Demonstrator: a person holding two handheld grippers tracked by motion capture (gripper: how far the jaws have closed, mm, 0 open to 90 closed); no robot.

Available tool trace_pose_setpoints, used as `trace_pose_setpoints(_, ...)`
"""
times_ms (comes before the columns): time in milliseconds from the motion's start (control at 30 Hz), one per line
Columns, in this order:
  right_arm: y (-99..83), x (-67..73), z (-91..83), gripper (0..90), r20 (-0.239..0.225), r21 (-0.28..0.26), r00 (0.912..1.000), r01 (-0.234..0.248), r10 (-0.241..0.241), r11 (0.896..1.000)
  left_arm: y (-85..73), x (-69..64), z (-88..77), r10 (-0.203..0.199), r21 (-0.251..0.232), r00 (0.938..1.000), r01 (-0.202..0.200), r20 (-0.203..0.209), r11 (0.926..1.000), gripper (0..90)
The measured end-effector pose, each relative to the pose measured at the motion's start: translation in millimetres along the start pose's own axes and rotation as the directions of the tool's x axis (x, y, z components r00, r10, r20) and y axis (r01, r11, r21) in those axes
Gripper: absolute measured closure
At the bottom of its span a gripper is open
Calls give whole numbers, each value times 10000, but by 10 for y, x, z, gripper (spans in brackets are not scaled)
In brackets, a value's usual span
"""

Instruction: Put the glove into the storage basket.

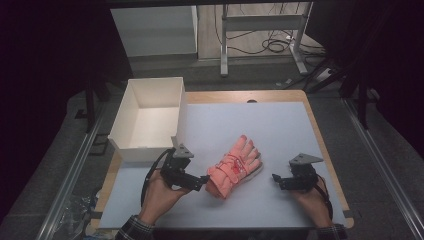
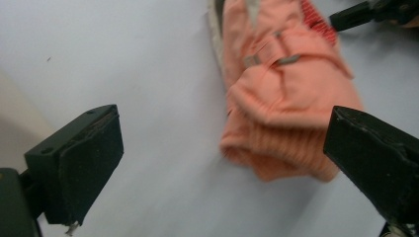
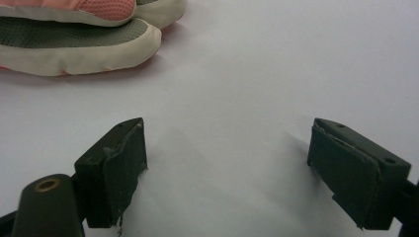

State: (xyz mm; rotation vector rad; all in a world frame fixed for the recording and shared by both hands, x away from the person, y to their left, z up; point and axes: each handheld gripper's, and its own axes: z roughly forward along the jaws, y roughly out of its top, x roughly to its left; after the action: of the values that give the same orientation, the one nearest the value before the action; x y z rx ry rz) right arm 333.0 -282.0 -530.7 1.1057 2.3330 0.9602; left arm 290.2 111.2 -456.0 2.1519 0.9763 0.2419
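Observation:
A pink knitted glove [image 1: 234,167], with a second one seemingly stacked under it, lies mid-table with its fingers pointing away and to the right. My left gripper [image 1: 202,180] is open just left of the ribbed cuff. In the left gripper view the cuff [image 2: 286,143] lies ahead between the open jaws of the left gripper [image 2: 230,160], untouched. My right gripper [image 1: 276,179] is open to the right of the glove, apart from it. In the right gripper view, the right gripper [image 3: 237,168] holds nothing, and the cream-and-grey glove fingertips [image 3: 74,47] lie at the upper left.
A white open box [image 1: 150,117] stands at the table's back left, close behind my left hand. The white mat [image 1: 280,125] covers the wooden table. The right gripper's jaw tip [image 2: 363,12] shows at the top right of the left gripper view.

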Motion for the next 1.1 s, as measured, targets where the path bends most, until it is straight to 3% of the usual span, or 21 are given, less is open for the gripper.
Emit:
trace_pose_setpoints(300,-2,0,1,155,1,-15,10000,8,-8,10000,225,-198,167,512,222,9984,-517,258,9984,4)
trace_pose_setpoints(433,-2,0,1,155,0,-19,10000,1,-1,10000,308,-277,328,696,439,9973,-705,220,9965,0)
trace_pose_setpoints(700,-2,0,1,155,2,-23,10000,5,-5,10000,338,-332,584,598,818,9982,-604,101,9948,0)
trace_pose_setpoints(833,-3,0,1,155,6,-25,10000,12,-12,10000,342,-351,685,409,1029,9982,-452,434,9937,0)
trace_pose_setpoints(967,-3,1,1,155,6,-29,10000,13,-13,10000,330,-415,794,652,1453,9973,-694,335,9870,0)
trace_pose_setpoints(1000,-3,1,1,155,8,-30,10000,13,-13,10000,304,-448,876,794,1755,9966,-819,210,9811,0)
trace_pose_setpoints(1100,-3,1,1,155,9,-32,10000,14,-14,10000,274,-458,947,844,1897,9964,-846,87,9782,0)
